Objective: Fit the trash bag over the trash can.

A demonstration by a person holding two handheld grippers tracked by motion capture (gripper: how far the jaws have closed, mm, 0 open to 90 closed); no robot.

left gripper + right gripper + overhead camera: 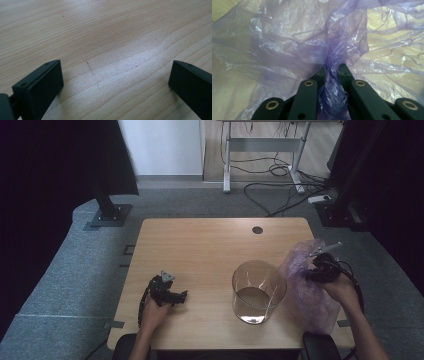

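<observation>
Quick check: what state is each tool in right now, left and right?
Left tool: open, nothing between its jaws, just above the table.
Right tool: closed on a bunched fold of the purple plastic bag.

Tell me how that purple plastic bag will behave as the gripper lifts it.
The purple plastic bag is thin and crinkled, so it will probably hang floppy and light. The right gripper pinches only a bunched fold, which looks glossy and may slip. Its loose side could brush the glass container.

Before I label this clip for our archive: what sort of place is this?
Probably a lab or recording room: a wooden table on grey carpet, dark curtains around it, loose cables under a desk behind.
</observation>
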